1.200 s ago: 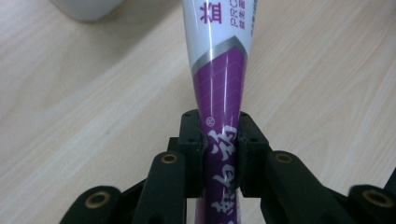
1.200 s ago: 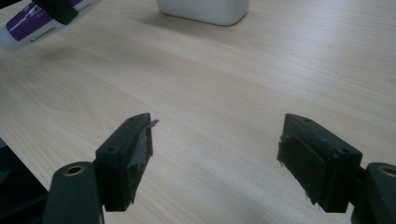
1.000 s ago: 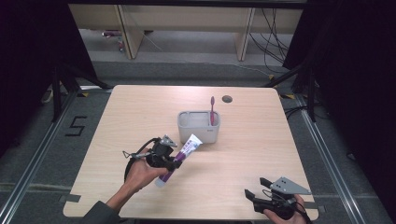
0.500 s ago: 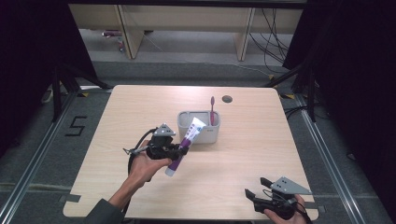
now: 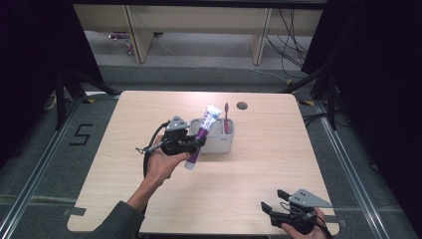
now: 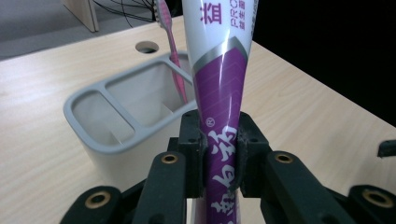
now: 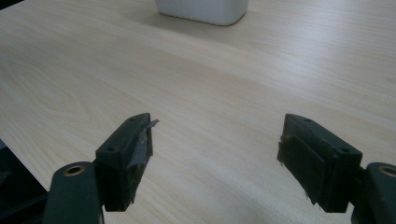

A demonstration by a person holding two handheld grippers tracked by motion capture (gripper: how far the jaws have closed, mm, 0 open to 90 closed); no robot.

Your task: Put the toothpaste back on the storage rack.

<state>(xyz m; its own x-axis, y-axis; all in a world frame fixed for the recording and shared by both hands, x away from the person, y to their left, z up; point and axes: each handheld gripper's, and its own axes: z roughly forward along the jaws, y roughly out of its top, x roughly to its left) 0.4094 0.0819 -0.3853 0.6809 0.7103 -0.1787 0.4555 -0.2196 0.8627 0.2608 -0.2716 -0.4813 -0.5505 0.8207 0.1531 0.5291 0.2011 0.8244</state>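
While clamped in the left claw [image 6: 219, 163], toothpaste tube [image 6: 219, 88] top cut off; right claw [image 7: 215, 163] apart.

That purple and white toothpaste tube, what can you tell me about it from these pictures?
The toothpaste tube looks like soft plastic, purple in its lower part and white above, with a silver band between and printed lettering. The left claw is shut on its purple part, pads pressing both sides. In the high view it hangs tilted in the air, white end up, above the table, right in front of the grey holder.
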